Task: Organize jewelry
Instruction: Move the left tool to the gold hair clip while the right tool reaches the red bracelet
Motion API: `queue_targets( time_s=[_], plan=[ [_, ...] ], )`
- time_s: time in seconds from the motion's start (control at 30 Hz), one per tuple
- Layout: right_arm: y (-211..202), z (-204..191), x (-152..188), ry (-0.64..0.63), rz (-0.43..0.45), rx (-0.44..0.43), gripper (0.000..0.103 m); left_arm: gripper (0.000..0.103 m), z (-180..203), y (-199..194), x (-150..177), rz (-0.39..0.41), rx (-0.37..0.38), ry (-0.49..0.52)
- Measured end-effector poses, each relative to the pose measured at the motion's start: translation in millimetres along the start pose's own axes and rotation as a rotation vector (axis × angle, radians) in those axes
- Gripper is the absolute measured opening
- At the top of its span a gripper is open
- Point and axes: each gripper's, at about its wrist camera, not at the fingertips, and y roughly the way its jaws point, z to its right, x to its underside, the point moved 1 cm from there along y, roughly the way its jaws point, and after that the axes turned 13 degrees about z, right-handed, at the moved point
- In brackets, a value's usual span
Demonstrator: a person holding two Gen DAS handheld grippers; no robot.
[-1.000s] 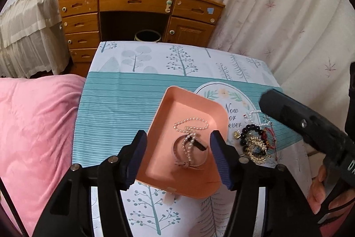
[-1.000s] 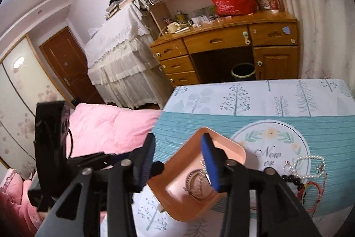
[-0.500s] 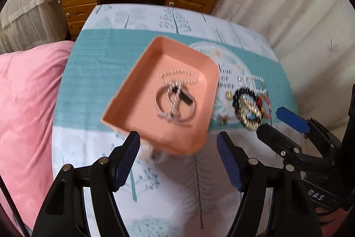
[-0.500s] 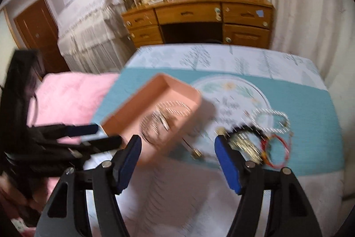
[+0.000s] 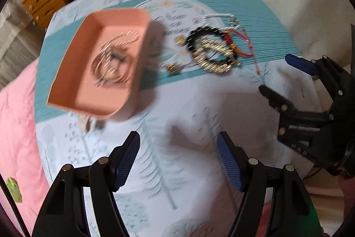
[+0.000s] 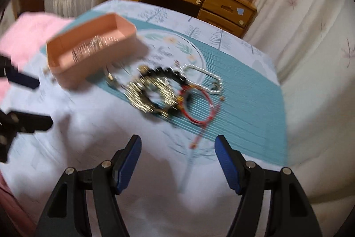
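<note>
the tray (image 5: 97,63) sits up and left of the left gripper (image 5: 178,161), well clear of its jaws, on the cloth (image 5: 188,126). inside it lie a blurred bead chain (image 5: 123,37) and some rings of metal, too smeared to tell apart. the left gripper's jaws stand wide apart with only bare cloth between them; they opened further within the last second and hold nothing. ahead and right of those jaws, a heap of bracelets (image 5: 210,50) lies on the cloth: black beads, gold links, a pearl strand and a red cord (image 5: 244,46). the right gripper (image 6: 177,161) hangs over the cloth with its jaws also wide and empty, having likewise just opened. from its view the heap (image 6: 155,92) lies just ahead, a little left, and the red cord (image 6: 197,103) trails back toward the gap between the jaws without touching them. the tray (image 6: 88,52) is far up left.
</note>
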Motion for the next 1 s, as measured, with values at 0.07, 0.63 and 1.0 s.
queue_targets(
  time_s=[0.07,0.63,1.0],
  plan=[
    [2,6,6,-0.037,0.008,-0.018,0.069,0.071,17,3,-10,0.027,0.000,0.033],
    [55,51,24,-0.073,0.140,-0.312,0.069,0.089,57,67,-63,0.097,-0.056,0.038],
    [79,60,13,-0.018,0.162,-0.382,0.069,0.089,56,91,-71,0.098,-0.049,0.009]
  ],
)
